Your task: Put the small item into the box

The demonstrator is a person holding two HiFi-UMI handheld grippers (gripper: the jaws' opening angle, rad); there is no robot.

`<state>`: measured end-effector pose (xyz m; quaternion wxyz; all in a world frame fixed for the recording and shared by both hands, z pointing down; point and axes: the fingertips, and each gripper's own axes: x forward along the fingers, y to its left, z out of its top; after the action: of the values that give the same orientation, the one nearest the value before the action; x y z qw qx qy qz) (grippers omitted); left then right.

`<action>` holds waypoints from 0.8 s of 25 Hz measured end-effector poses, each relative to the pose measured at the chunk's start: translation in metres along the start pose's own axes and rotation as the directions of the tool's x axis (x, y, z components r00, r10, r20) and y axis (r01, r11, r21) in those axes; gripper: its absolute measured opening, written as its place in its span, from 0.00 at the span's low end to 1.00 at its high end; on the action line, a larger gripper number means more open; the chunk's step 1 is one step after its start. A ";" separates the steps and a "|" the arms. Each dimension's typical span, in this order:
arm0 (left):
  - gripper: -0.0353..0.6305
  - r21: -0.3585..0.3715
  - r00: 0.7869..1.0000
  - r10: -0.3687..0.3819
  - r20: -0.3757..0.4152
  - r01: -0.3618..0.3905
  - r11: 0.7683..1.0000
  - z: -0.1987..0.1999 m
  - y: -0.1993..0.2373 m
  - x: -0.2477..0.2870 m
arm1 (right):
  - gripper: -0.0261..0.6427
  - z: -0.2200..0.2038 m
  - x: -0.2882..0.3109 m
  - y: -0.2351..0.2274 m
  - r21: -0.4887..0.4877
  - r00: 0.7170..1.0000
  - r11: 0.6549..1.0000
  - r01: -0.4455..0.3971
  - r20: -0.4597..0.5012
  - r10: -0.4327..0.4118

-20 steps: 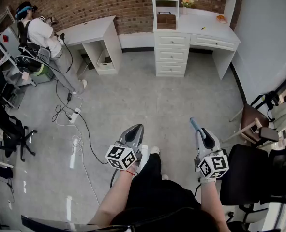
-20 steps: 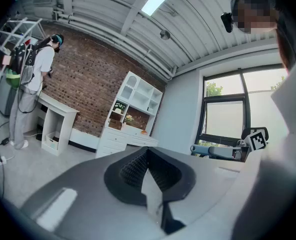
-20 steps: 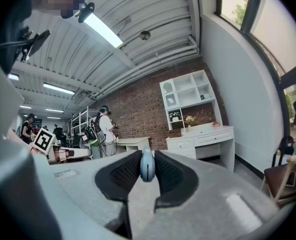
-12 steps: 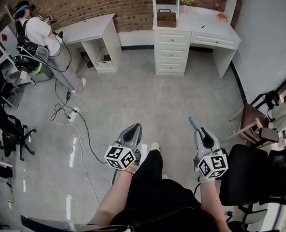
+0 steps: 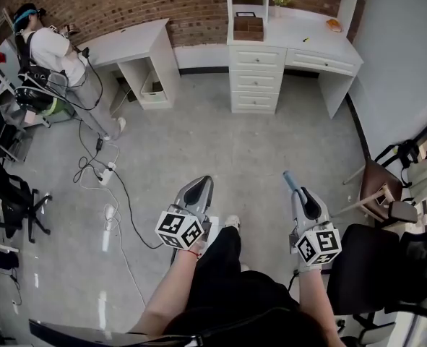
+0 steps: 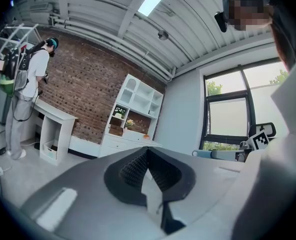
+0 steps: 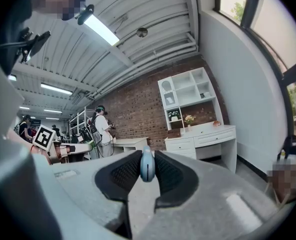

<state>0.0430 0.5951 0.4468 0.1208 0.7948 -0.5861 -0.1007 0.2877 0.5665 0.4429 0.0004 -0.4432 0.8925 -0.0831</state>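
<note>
From well back, a head camera looks steeply down towards the white desk (image 5: 292,45), while cameras riding on the left gripper (image 5: 201,186) and right gripper (image 5: 292,185) look close along their jaws towards that same distant desk.

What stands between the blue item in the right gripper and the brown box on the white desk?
Nothing visible does. The right gripper is shut on the blue item, and only grey floor lies between it and the white desk, where the brown box sits.
</note>
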 end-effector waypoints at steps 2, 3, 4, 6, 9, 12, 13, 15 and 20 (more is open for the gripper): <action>0.06 0.005 1.000 -0.002 -0.003 0.002 1.000 0.002 0.006 0.016 | 0.16 0.002 0.013 -0.010 0.006 1.000 1.000 0.005 0.002 -0.005; 0.06 0.005 1.000 -0.003 -0.006 0.004 1.000 0.002 0.009 0.025 | 0.16 0.002 0.020 -0.015 0.010 1.000 1.000 0.009 0.002 -0.009; 0.06 0.006 1.000 -0.006 -0.011 0.006 1.000 0.002 0.012 0.034 | 0.16 0.003 0.027 -0.021 0.015 1.000 1.000 0.013 0.001 -0.013; 0.06 0.006 1.000 -0.012 -0.022 0.012 1.000 0.003 0.018 0.052 | 0.16 0.005 0.042 -0.032 0.025 1.000 0.999 0.023 -0.001 -0.023; 0.06 0.002 0.999 -0.010 -0.031 0.010 1.000 0.006 0.032 0.079 | 0.16 0.010 0.069 -0.045 0.022 1.000 0.999 0.027 -0.008 -0.027; 0.06 -0.002 0.999 -0.006 -0.038 0.006 1.000 0.007 0.046 0.105 | 0.16 0.012 0.095 -0.060 0.020 0.999 0.999 0.034 -0.015 -0.033; 0.06 -0.005 0.999 -0.005 -0.040 0.005 1.000 0.007 0.050 0.113 | 0.16 0.014 0.103 -0.065 0.023 0.999 0.999 0.037 -0.016 -0.036; 0.06 -0.009 0.999 -0.002 -0.047 0.002 1.000 0.009 0.060 0.126 | 0.16 0.016 0.118 -0.070 0.027 0.999 0.999 0.040 -0.021 -0.039; 0.06 -0.018 0.998 0.008 -0.059 -0.010 1.000 0.013 0.086 0.156 | 0.16 0.014 0.154 -0.081 0.047 0.998 0.998 0.046 -0.041 -0.044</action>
<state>0.0068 0.4207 0.4580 0.1455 0.7937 -0.5850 -0.0820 0.2594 0.3943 0.4525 -0.0087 -0.4615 0.8798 -0.1133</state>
